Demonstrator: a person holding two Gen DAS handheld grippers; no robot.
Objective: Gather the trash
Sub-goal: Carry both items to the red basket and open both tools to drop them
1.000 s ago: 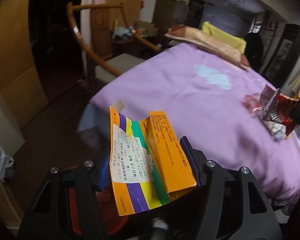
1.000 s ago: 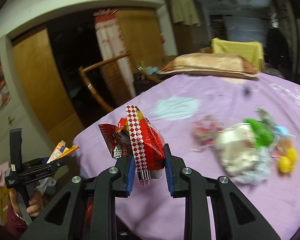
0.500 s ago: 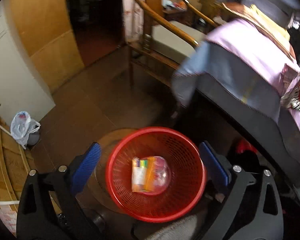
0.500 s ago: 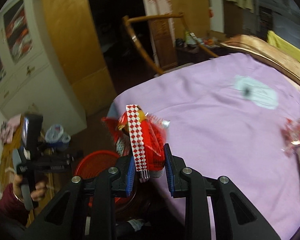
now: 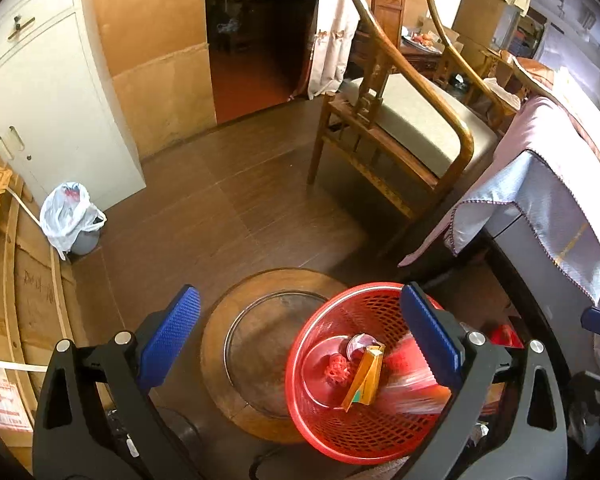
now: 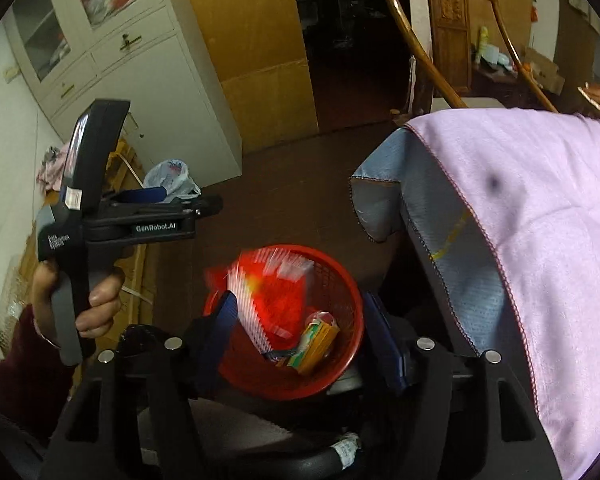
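A red mesh basket (image 5: 320,424) stands on the floor beside the table. An orange medicine box (image 5: 366,376) lies inside it. My left gripper (image 5: 300,332) hangs open and wide above the basket's left side, with nothing between its pads. My right gripper (image 6: 302,336) is over the basket (image 6: 340,280) and its jaws are opening. The red checked snack wrapper (image 6: 268,292) is a blur between them, free of the pads and dropping in. It shows as a red streak (image 5: 412,376) in the left wrist view. A hand holds the left gripper (image 6: 188,204) to the left.
The basket sits on a round wooden board (image 5: 252,344). The table with the purple cloth (image 6: 520,220) stands right of it. Beyond stand a wooden armchair (image 5: 400,120), a white cabinet (image 5: 52,100) and a white plastic bag (image 5: 68,212) on the floor.
Both grippers swung from the table down over the basket. The left one let the orange box fall in, then shifted left. The right one has opened and the wrapper has left its pads.
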